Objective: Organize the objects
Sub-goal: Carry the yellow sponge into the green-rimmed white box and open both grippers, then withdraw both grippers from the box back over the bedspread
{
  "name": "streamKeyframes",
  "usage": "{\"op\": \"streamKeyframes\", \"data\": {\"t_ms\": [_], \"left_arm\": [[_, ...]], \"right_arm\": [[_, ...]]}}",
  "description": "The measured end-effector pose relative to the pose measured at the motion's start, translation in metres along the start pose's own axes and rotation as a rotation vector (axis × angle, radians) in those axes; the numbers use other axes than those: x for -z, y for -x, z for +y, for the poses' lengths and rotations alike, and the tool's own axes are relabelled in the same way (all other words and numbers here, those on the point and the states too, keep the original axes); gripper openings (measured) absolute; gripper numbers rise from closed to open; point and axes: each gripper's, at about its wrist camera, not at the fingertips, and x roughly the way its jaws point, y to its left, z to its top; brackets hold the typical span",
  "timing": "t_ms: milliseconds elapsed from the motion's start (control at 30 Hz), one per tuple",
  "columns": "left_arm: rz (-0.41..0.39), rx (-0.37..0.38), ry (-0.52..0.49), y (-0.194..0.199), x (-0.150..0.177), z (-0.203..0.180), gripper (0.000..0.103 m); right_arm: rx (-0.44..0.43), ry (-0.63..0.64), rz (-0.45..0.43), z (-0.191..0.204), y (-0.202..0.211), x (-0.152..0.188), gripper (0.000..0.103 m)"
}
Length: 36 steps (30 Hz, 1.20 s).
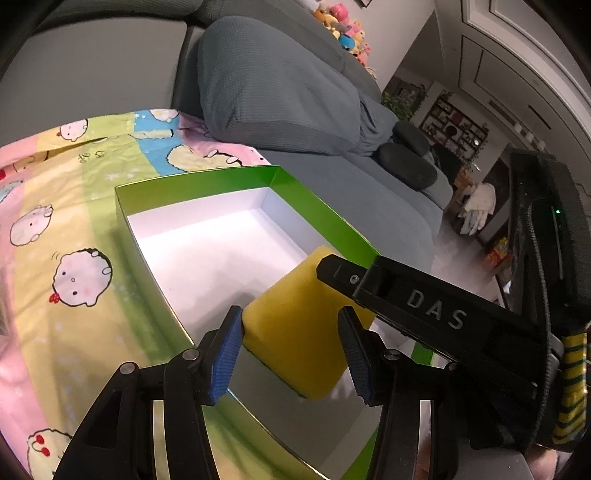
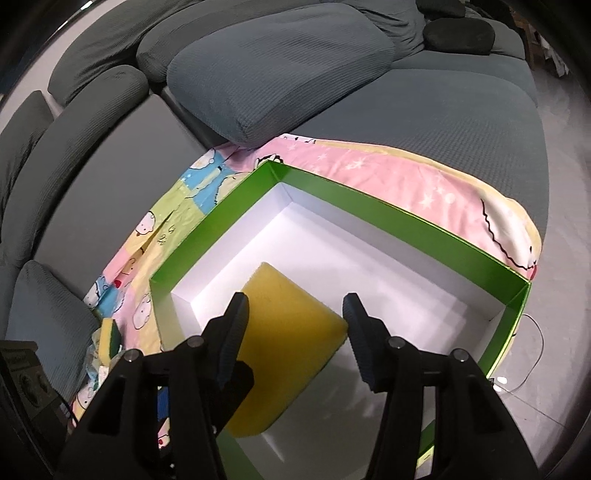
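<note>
In the left wrist view, a cartoon-print blanket point(image 1: 66, 206) filled the left side of the frame, spread over a grey sofa point(image 1: 332, 173). At the centre sat a green box point(image 1: 207, 177) with a white interior, open at the top. A yellow sponge point(image 1: 295, 332) lay inside it at lower centre, against the near corner. The left gripper point(image 1: 291, 345) stood at the bottom, its blue-padded fingers spread wide to either side of the sponge; the left pad looked to be at the sponge's edge, the right one apart from it. From the right edge the right gripper point(image 1: 424, 306), black and marked "DAS", reached in over the box's right wall, its tip above the sponge. A heap of plush toys point(image 1: 345, 31) showed at the upper centre.

In the right wrist view, a second sponge point(image 2: 109, 341), yellow with a green side, lay on the blanket point(image 2: 388, 173) at the lower left, outside the box. The green box point(image 2: 369, 206) took up the centre, the yellow sponge point(image 2: 284, 343) resting on its white floor near the lower-left corner. The right gripper point(image 2: 295, 339) was open at the bottom, fingers straddling the sponge without clamping it. Grey sofa cushions point(image 2: 273, 62) ran across the top.
</note>
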Motion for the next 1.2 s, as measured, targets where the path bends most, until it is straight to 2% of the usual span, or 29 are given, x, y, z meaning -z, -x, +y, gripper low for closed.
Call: {"op": "streamKeyframes", "data": {"t_ms": [100, 167, 233, 300, 367, 467, 533, 633, 733, 867, 967, 1100, 1200], "left_arm": [[-0.008, 0.020, 0.034, 0.009, -0.002, 0.004, 0.052], [-0.020, 0.009, 0.042, 0.017, -0.004, 0.007, 0.052], [-0.041, -0.015, 0.040, 0.027, -0.005, 0.011, 0.052], [-0.068, -0.035, 0.046, 0.040, -0.005, 0.016, 0.052], [-0.084, -0.059, 0.055, 0.052, -0.006, 0.021, 0.053], [-0.112, -0.105, 0.059, 0.070, -0.004, 0.031, 0.055], [-0.129, -0.129, 0.073, 0.084, -0.002, 0.040, 0.065], [-0.150, -0.177, 0.105, 0.101, 0.004, 0.055, 0.066], [-0.162, -0.241, 0.157, 0.118, 0.011, 0.077, 0.066], [-0.173, -0.372, 0.245, 0.140, 0.024, 0.108, 0.066], [-0.176, -0.452, 0.299, 0.154, 0.037, 0.127, 0.066], [-0.186, -0.496, 0.363, 0.175, 0.051, 0.144, 0.066], [-0.194, -0.530, 0.371, 0.187, 0.059, 0.150, 0.066]], "right_arm": [[-0.001, -0.018, -0.020, -0.002, 0.002, -0.001, 0.056], [0.006, -0.016, -0.042, -0.001, 0.005, -0.001, 0.064], [0.013, -0.005, -0.063, 0.003, 0.008, -0.001, 0.073], [0.009, 0.010, -0.084, 0.008, 0.011, 0.000, 0.074], [-0.007, 0.019, -0.097, 0.014, 0.013, 0.001, 0.083], [-0.005, 0.047, -0.106, 0.023, 0.011, 0.003, 0.086], [0.021, 0.069, -0.110, 0.030, 0.010, 0.006, 0.086], [0.059, 0.114, -0.121, 0.044, 0.006, 0.012, 0.094], [0.087, 0.144, -0.147, 0.056, 0.004, 0.015, 0.094], [0.171, 0.178, -0.194, 0.066, -0.001, 0.017, 0.094], [0.197, 0.230, -0.167, 0.073, -0.006, 0.019, 0.094], [0.239, 0.255, -0.139, 0.080, -0.008, 0.027, 0.094], [0.283, 0.290, -0.138, 0.085, -0.011, 0.034, 0.094]]}}
